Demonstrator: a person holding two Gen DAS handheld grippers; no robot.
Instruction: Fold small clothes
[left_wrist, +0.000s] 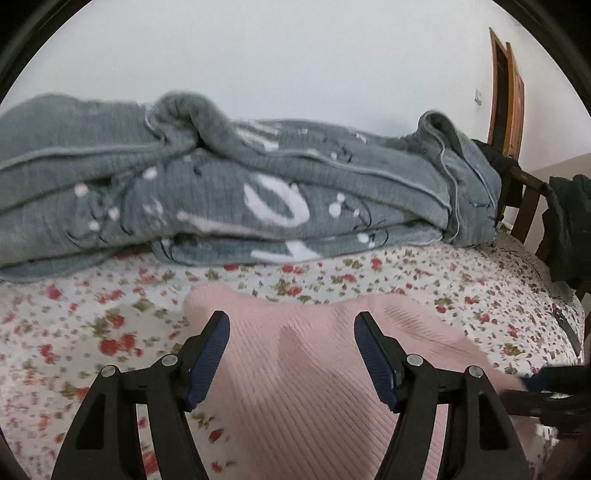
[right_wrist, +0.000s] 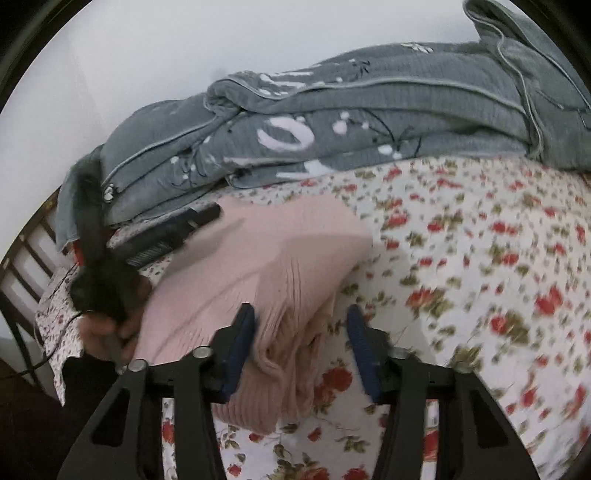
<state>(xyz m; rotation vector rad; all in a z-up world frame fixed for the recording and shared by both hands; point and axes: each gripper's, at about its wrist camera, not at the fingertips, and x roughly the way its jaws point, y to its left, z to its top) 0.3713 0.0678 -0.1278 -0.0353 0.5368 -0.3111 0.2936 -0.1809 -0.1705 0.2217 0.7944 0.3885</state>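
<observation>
Pink knit garment (left_wrist: 325, 369) lies on the floral bedsheet (left_wrist: 92, 332), near edge of bed, already doubled over w/ several layers stacked at its near corner in the right wrist view. Ribbed knit, so prob. light, soft, stretchy; no stiffness, will sag and drape wherever unsupported, and layers could slide apart if only the top one is pinched.

Left gripper (left_wrist: 291, 328) hovers over the pink cloth, jaws spread wide, nothing between pads. Right gripper (right_wrist: 301, 325) also spread apart; the bunched folded edge sits between its fingers, touching the left pad, right pad clear of it, so not clamped.

Best hold, I'd judge: pinch thru all layers at the thick folded edge or at a corner, one tong per corner, and lift together so fabric stays taut. Ribbing gives the pads decent grip; slip risk low, stretch/distortion risk higher. Motion blur hides finer detail of hems.

Farther back: grey blanket (left_wrist: 240, 184) w/ white pattern, heaped against the white wall (left_wrist: 295, 55), just beyond the garment but apart from it. Wooden chair (left_wrist: 524, 199) w/ dark clothing at far right.
</observation>
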